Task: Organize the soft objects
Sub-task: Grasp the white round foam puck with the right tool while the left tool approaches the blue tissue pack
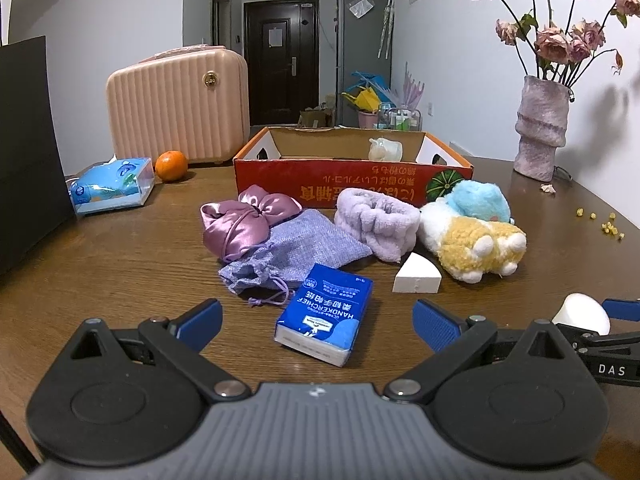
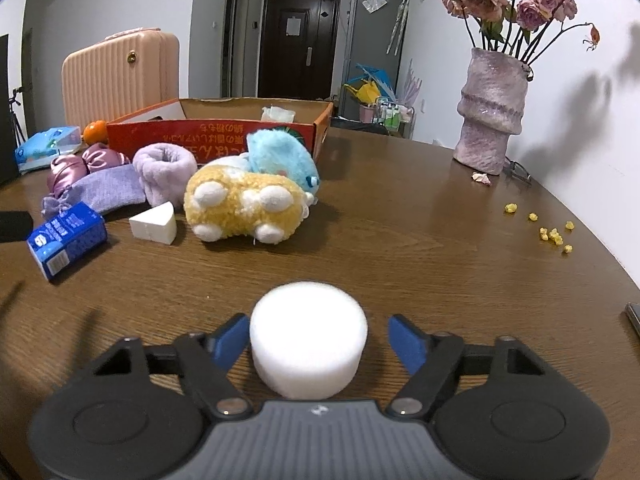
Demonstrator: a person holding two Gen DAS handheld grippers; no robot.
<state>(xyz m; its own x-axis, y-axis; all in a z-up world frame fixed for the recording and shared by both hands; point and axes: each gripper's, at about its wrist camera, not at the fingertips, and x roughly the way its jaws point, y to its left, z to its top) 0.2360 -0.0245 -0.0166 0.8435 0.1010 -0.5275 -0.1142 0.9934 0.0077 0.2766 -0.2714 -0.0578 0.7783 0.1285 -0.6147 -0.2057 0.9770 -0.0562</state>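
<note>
A white round sponge (image 2: 308, 340) rests on the brown table (image 2: 400, 240) between the fingers of my right gripper (image 2: 316, 332). The left pad sits at its side and the right pad stands clear of it, so the gripper is open. My left gripper (image 1: 316, 312) is open, low over the table, with a blue handkerchief pack (image 1: 326, 312) lying just ahead between its fingertips. Beyond lie a lilac drawstring pouch (image 1: 296, 248), a pink satin bow (image 1: 248, 220), a purple fluffy band (image 1: 376, 220), a white wedge sponge (image 1: 416, 276) and a yellow, white and blue plush toy (image 1: 472, 232).
A red cardboard box (image 1: 352, 184) stands open behind the pile with a pale item inside. A pink suitcase (image 1: 176, 104), an orange (image 1: 171, 165) and a tissue pack (image 1: 112, 188) are at the back left. A vase of dried roses (image 2: 492, 112) and yellow crumbs (image 2: 552, 234) are at the right.
</note>
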